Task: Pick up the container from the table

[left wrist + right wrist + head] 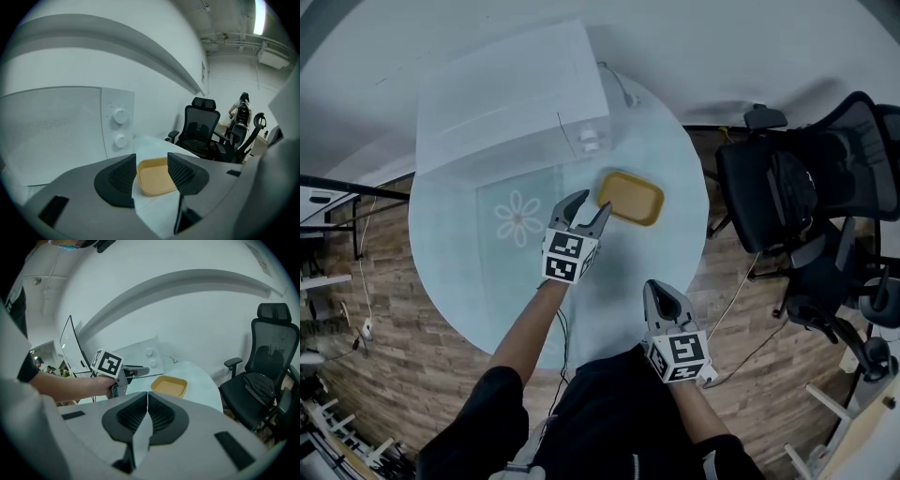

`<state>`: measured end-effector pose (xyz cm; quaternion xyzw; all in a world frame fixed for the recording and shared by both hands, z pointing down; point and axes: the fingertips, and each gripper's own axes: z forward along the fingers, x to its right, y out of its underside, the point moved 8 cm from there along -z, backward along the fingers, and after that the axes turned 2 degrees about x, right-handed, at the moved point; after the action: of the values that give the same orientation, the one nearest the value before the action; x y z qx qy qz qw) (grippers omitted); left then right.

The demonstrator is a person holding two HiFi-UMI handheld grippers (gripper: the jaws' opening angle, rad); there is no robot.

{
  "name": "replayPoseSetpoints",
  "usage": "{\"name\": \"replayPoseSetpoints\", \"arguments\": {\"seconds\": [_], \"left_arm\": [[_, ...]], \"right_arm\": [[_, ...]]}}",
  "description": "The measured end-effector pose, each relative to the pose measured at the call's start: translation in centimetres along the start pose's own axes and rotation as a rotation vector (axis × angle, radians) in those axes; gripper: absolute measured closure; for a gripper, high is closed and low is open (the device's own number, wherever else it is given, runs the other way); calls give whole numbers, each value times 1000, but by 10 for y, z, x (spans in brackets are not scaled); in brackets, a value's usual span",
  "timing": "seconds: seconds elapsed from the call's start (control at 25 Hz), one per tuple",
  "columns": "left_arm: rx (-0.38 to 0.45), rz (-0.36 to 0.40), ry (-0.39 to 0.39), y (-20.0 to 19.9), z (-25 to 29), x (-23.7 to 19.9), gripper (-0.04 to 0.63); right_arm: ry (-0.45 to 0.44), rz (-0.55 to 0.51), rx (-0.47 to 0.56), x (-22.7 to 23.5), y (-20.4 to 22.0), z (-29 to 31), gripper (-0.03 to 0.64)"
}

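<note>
A shallow yellow container (632, 196) sits empty on the round pale table (675, 272), right of the table's middle. My left gripper (592, 205) is open just left of it, the jaws pointing at its near-left edge without touching. In the left gripper view the container (155, 177) shows between and beyond the two dark pads. My right gripper (660, 292) is shut with nothing in it, near the table's front edge, well short of the container (169, 386). The left gripper (138, 370) also appears in the right gripper view, held by a hand.
A white box-like appliance (508, 94) with two knobs (120, 116) stands at the back of the table. A flower-print mat (517, 219) lies left of the left gripper. Black office chairs (811, 183) stand right of the table. Wood floor surrounds it.
</note>
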<state>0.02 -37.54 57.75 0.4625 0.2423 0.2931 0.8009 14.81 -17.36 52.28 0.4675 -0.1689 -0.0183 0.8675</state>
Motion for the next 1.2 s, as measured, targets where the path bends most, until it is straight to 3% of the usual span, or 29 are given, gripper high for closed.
{"name": "replayPoseSetpoints", "arguments": {"seconds": [0.92,1.2], "left_arm": [[-205,-59,1,53,76,-30,393],[-283,-70,-3,60,94,-38,435]], "right_arm": [[37,46,-70,18,18,14,592],[48,58,-82,21,22,16,592]]}}
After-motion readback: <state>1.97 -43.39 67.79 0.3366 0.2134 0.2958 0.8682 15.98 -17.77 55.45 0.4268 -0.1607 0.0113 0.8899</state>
